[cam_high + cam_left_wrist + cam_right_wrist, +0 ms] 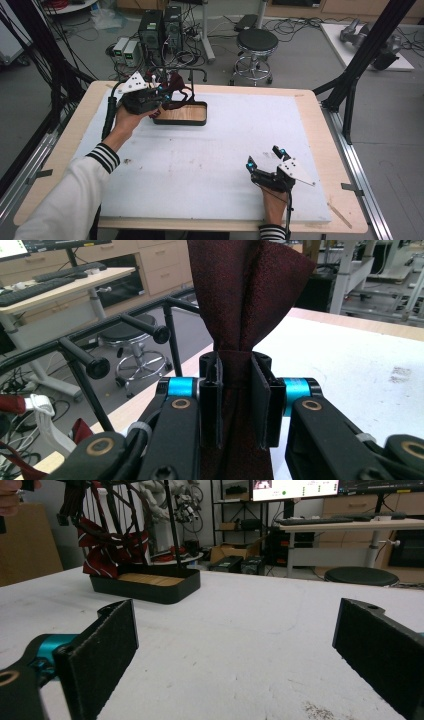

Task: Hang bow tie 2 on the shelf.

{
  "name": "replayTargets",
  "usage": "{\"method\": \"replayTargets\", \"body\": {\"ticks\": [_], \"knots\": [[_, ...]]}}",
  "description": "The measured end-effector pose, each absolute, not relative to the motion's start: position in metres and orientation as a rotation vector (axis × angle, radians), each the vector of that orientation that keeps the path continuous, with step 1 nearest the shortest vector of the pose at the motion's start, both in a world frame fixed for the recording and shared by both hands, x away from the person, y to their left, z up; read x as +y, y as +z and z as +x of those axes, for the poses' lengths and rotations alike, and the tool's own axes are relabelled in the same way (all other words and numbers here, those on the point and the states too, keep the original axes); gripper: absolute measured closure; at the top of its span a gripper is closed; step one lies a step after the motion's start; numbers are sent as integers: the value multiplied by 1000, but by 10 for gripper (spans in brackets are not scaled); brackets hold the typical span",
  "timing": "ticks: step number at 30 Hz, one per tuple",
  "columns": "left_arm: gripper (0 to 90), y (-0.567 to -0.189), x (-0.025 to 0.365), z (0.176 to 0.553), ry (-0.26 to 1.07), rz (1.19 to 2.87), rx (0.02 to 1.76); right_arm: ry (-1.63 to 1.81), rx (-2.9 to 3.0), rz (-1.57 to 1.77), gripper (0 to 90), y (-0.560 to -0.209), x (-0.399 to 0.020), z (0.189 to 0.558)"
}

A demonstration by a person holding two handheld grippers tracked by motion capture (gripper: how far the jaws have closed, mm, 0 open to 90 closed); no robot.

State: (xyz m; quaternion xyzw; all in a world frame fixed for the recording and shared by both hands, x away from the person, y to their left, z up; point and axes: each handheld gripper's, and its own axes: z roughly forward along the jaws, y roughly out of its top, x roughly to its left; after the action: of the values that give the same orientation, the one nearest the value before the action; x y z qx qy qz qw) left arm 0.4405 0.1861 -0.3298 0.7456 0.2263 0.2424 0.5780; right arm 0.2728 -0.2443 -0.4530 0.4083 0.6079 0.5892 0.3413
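Over by the black rack (172,95), left gripper (235,390) pinches a dark red tie (250,295), right gripper (235,645) sitting wide open.

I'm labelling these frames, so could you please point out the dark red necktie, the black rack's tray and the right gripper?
dark red necktie (240,295): left gripper view, fabric above the jaws.
tray (181,121): high view, front wall.
right gripper (264,157): high view, midway between its fingertips.
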Motion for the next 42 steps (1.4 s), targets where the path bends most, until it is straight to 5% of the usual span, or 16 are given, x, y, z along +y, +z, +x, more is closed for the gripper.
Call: {"method": "replayTargets", "body": {"ticks": [42], "knots": [[766, -330, 167, 460, 725, 1575, 828, 1540, 1577, 1076, 35, -453, -245, 273]]}}
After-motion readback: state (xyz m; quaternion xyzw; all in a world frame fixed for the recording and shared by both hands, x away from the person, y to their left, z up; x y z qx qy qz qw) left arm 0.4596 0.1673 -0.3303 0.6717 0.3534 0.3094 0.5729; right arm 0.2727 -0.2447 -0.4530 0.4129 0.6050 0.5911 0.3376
